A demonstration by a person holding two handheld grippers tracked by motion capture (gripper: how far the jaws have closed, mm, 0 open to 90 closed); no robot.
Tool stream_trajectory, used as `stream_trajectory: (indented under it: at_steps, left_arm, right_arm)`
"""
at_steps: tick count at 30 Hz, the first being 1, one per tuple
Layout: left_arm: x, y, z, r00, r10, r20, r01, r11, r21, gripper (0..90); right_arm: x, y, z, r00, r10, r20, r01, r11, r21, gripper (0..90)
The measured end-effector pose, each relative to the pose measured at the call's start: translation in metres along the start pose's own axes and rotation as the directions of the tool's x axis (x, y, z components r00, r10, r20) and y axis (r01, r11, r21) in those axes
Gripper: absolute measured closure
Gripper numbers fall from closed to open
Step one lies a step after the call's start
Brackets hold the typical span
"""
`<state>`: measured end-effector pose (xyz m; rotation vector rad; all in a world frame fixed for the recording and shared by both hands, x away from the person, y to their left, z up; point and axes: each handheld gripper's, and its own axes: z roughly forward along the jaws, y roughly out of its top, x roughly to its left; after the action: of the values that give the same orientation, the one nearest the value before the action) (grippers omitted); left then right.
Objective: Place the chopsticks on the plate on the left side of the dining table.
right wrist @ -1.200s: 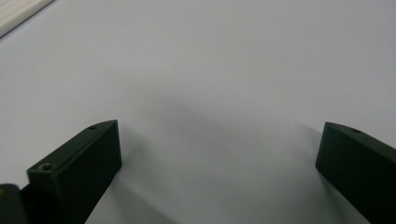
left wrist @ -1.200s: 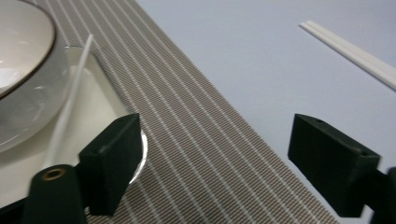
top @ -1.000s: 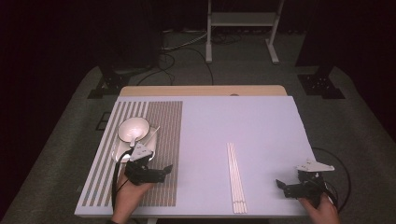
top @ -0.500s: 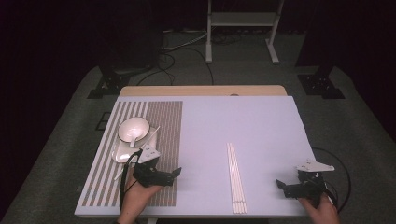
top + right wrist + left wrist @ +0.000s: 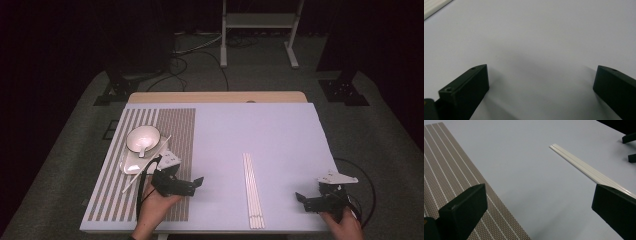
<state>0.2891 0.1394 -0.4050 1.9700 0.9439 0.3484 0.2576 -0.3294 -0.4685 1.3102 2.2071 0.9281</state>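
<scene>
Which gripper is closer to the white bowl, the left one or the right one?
Left. The left gripper sits just below and right of the white bowl by the striped mat; the right gripper is across the table near its right edge.

Lab/recording studio: black curtain backdrop [image 5: 75,45], grey carpet [image 5: 65,165], floor cables [image 5: 195,47], metal stand [image 5: 260,22] behind lone bench [image 5: 260,130].
</scene>
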Motion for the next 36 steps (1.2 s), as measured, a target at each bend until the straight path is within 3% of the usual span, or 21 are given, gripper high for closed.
stream_trajectory:
  at_steps: [14, 36]
  left_arm:
    - [-0.021, 0.016, 0.027, 0.9986, 0.033, 0.041, -0.033, 0.9994, 0.012, 0.0]
    - [-0.049, 0.026, 0.090, 0.9951, 0.066, 0.074, -0.070, 0.9963, 0.051, 0.0]
  right_arm:
    - [0.000, 0.000, 0.000, 1.0000, 0.000, 0.000, 0.000, 1.000, 0.000, 0.0]
    - [0.000, 0.000, 0.000, 1.0000, 0.003, 0.000, -0.003, 1.000, 0.000, 0.0]
